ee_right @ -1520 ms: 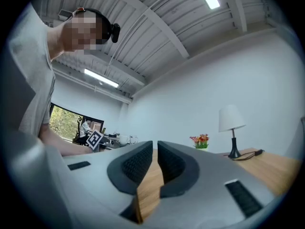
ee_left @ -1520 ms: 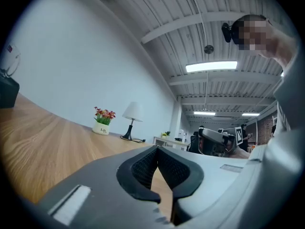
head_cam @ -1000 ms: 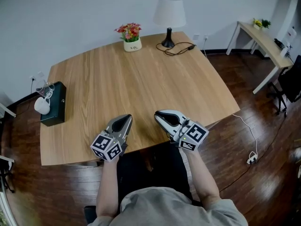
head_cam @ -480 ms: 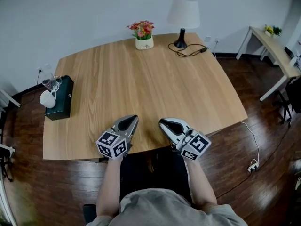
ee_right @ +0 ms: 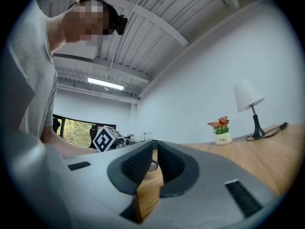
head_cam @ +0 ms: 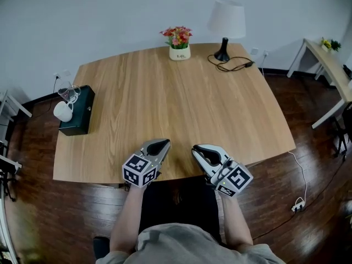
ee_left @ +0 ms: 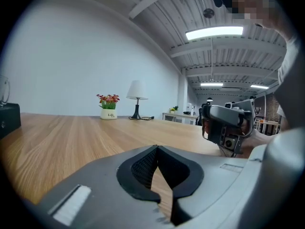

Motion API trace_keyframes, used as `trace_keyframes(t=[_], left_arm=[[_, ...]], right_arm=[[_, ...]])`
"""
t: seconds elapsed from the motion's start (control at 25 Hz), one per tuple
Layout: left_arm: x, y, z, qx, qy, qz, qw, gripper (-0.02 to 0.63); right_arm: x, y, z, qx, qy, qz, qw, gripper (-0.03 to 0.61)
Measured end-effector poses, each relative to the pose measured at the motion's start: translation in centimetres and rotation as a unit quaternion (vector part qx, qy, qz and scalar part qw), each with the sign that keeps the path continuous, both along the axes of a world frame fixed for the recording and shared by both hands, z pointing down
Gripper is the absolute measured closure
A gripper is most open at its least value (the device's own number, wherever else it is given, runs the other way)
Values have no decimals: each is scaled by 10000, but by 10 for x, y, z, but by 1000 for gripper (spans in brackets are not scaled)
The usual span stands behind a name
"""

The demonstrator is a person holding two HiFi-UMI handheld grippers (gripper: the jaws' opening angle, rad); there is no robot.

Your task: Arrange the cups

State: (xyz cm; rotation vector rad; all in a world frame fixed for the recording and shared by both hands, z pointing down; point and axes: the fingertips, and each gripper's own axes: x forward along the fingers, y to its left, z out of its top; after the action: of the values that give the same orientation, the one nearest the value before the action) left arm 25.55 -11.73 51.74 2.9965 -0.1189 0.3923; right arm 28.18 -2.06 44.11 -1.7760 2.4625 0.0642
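A white cup (head_cam: 61, 112) and a clear glass cup (head_cam: 68, 94) sit on a dark green box (head_cam: 81, 114) at the table's far left edge. Both grippers hover over the near edge of the wooden table (head_cam: 181, 103), far from the cups. My left gripper (head_cam: 161, 145) is shut and holds nothing; its pads meet at the tips (ee_left: 157, 148). My right gripper (head_cam: 199, 150) is beside it, also shut and holding nothing (ee_right: 155, 144). In the right gripper view, the glass cup (ee_right: 145, 136) shows small in the distance, past the left gripper's marker cube (ee_right: 105, 138).
A flower pot (head_cam: 179, 43) and a white lamp (head_cam: 226, 21) with its black cord (head_cam: 236, 66) stand at the table's far edge. A white side desk (head_cam: 330, 65) is at the right. Dark wood floor surrounds the table.
The head view has swung left, so the box with the cups sits further into the picture. My left gripper has dipped slightly toward the table. The right gripper has stayed put.
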Motion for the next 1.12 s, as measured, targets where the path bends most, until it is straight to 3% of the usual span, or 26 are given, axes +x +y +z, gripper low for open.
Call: trace_keyframes(t=[1.12], left_arm=[[0, -1, -1, 11, -5, -32, 10000, 604]], right_arm=[[-1, 0, 4, -156, 67, -39, 9998, 552]])
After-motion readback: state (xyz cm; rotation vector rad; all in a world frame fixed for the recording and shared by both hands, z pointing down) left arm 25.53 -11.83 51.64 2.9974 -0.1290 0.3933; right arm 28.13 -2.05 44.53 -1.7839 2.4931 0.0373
